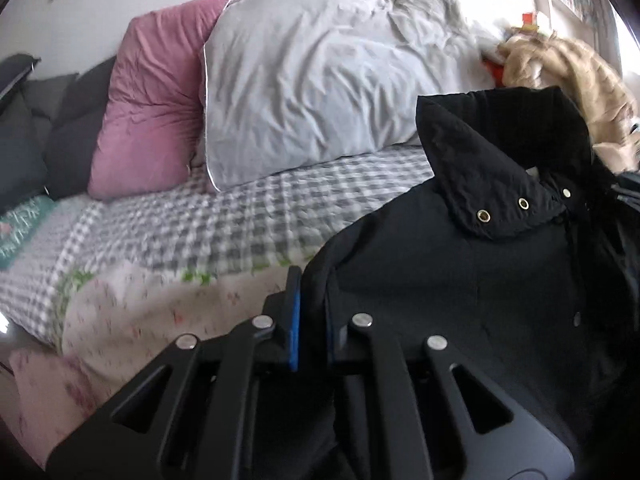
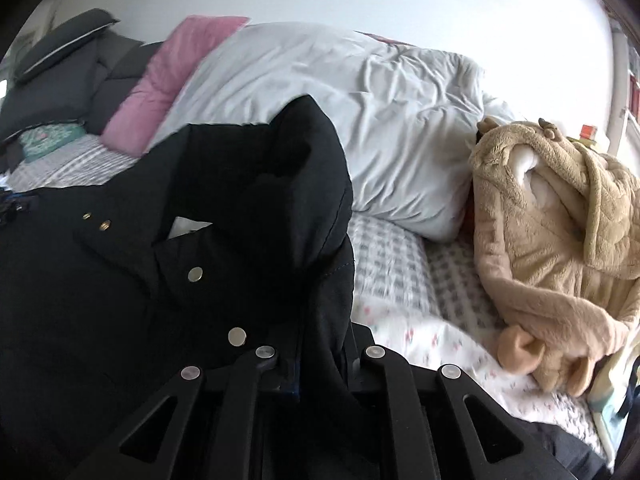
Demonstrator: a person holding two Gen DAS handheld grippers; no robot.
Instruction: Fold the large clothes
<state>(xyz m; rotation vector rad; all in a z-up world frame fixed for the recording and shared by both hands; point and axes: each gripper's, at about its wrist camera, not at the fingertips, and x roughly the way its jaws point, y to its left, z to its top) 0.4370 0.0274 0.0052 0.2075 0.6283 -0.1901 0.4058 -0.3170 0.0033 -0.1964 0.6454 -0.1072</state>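
A large black jacket (image 1: 460, 280) with brass snaps hangs lifted over the bed, filling the right of the left wrist view. Its collar (image 1: 500, 160) stands up. My left gripper (image 1: 312, 320) is shut on the jacket's left edge, with black cloth pinched between the blue pads (image 1: 295, 320). In the right wrist view the same jacket (image 2: 120, 280) fills the left and centre, its hood (image 2: 288, 168) bunched upward. My right gripper (image 2: 324, 356) is shut on a fold of the jacket's right side, and the cloth hides its fingertips.
The bed has a grey checked sheet (image 1: 224, 232) and a floral blanket (image 1: 152, 312). A white pillow (image 1: 320, 80), a pink pillow (image 1: 152, 104) and dark grey cushions (image 1: 48, 128) lean on the wall behind. A beige fleece garment (image 2: 552, 240) lies heaped at the right.
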